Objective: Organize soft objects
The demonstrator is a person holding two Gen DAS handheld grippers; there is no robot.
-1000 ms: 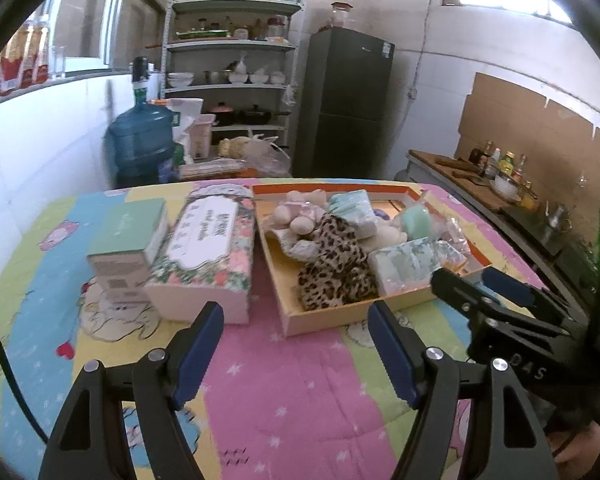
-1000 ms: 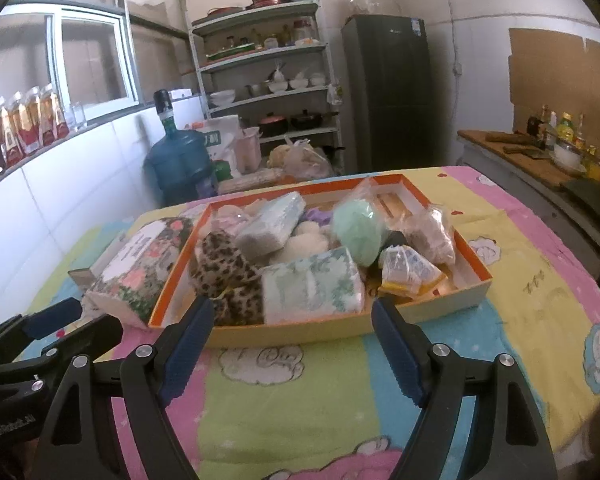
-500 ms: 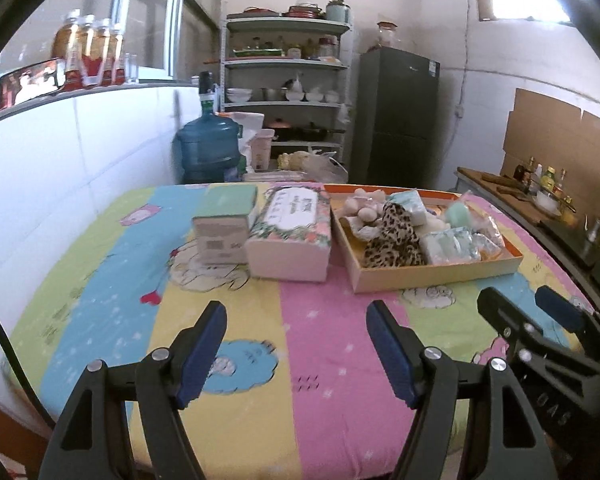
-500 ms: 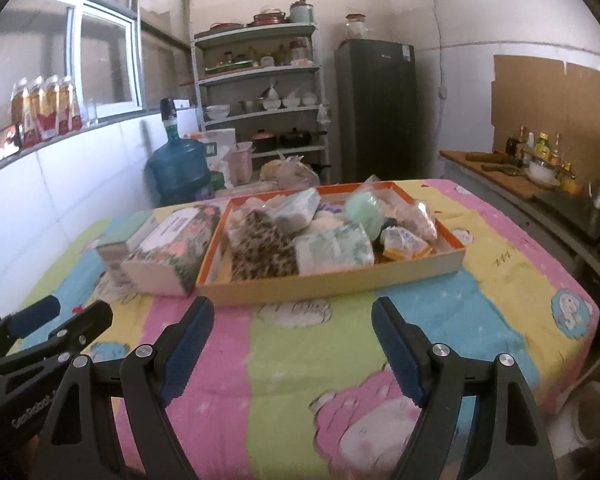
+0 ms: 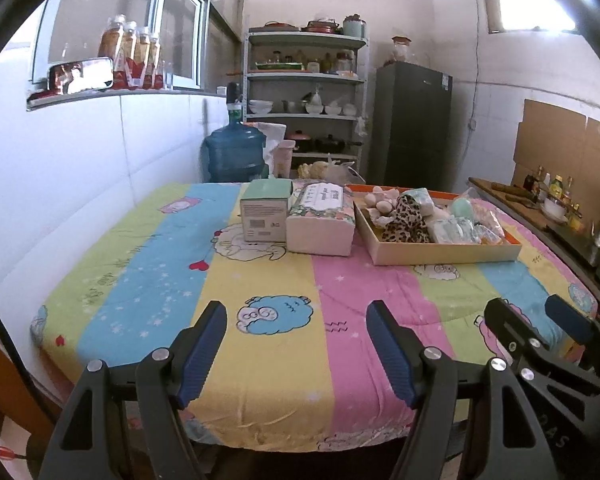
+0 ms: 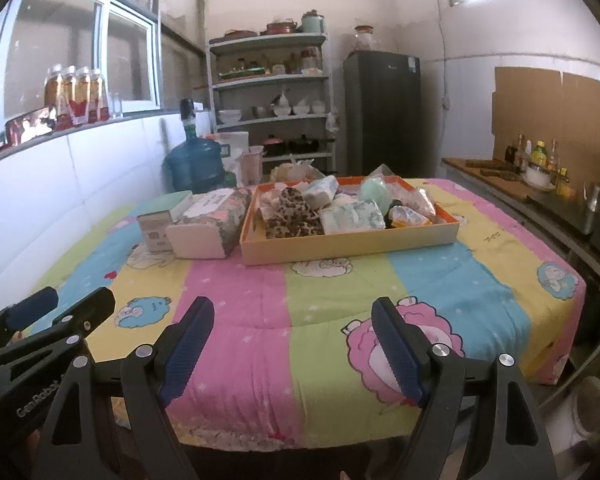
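An orange-rimmed tray [image 5: 444, 254] [image 6: 348, 246] sits at the far side of the table, full of soft things: a leopard-print cloth [image 5: 406, 224] [image 6: 292, 216], tissue packs [image 6: 352, 216] and a mint-green pouch [image 6: 374, 194]. Left of the tray lie a floral tissue box [image 5: 322, 220] [image 6: 210, 226] and a green-topped carton [image 5: 266, 212] [image 6: 160, 224]. My left gripper [image 5: 296, 320] is open and empty over the table's near edge. My right gripper [image 6: 292, 316] is open and empty too, beside it and far from the tray.
A striped cartoon quilt [image 5: 260, 280] covers the table. Behind it stand a blue water jug [image 5: 234, 152], a shelf of dishes [image 5: 304, 108] and a dark fridge [image 5: 414, 128]. A counter with bottles [image 6: 536, 172] runs along the right wall.
Both grippers have pulled back from the tray toward the table's near edge, so the tray and boxes look smaller and farther. Both stayed open and empty.
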